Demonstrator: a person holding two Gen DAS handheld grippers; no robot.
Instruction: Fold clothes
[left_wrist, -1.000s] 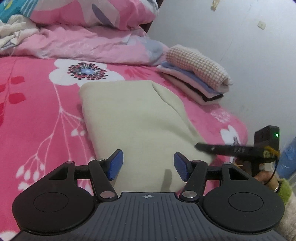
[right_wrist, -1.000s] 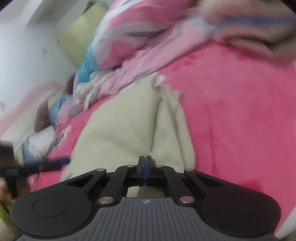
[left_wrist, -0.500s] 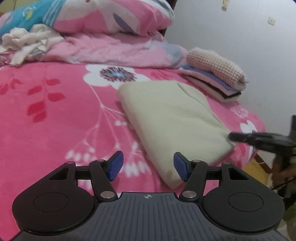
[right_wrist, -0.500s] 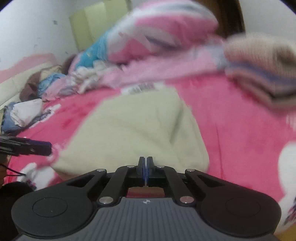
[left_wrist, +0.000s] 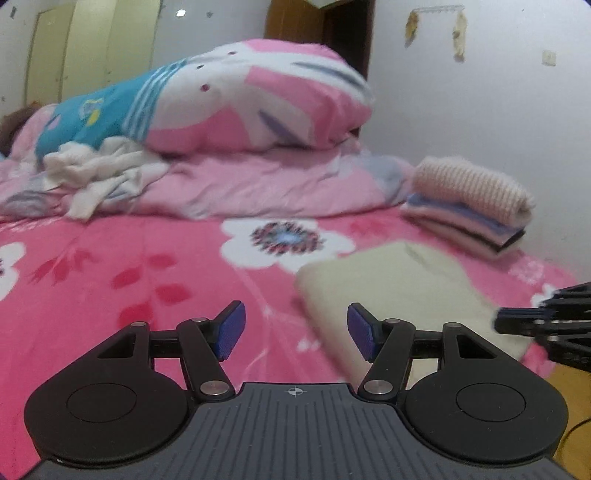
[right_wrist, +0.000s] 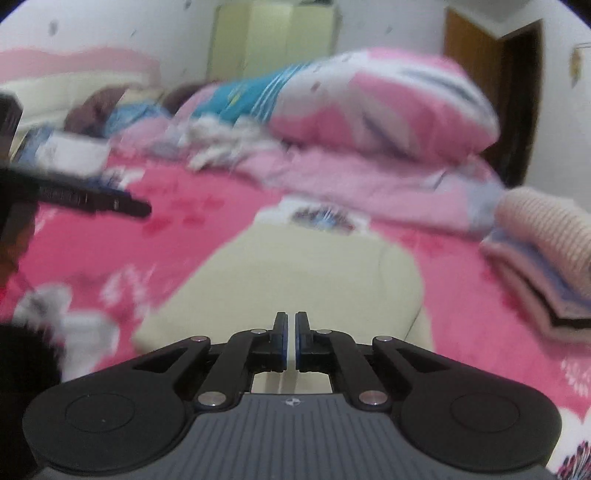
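On the pink flowered bedspread (left_wrist: 110, 280), seen from the left wrist, the folded cream garment (left_wrist: 399, 291) lies flat toward the right, just past the left gripper (left_wrist: 295, 332), whose blue pads stand spread with nothing between them. It looks soft and thick, probably light, likely to sag and slip open if lifted by one corner; I'd judge the near folded edge the place to take hold, with a second grip at the far edge to keep the layers together. The right gripper (left_wrist: 517, 325) pokes in at the right edge, above the garment's near corner. Behind it sits a stack of folded clothes (left_wrist: 469, 210) topped by a ribbed knit, close to the white wall. A rumpled white garment (left_wrist: 99, 177) waits by the heaped pink quilt (left_wrist: 258, 103), probably next in line. A brown door and pale wardrobe stand behind.

Over to the right wrist view, blurred: the right gripper (right_wrist: 290, 341) has its pads nearly together, only a sliver of gap and empty. The cream garment (right_wrist: 295, 280) lies straight ahead, below the fingertips. The stack of folded clothes (right_wrist: 543, 273) is to the right, apart from it. The left gripper (right_wrist: 96, 201) reaches in from the left over the bedspread (right_wrist: 110, 251), a soft, yielding surface.
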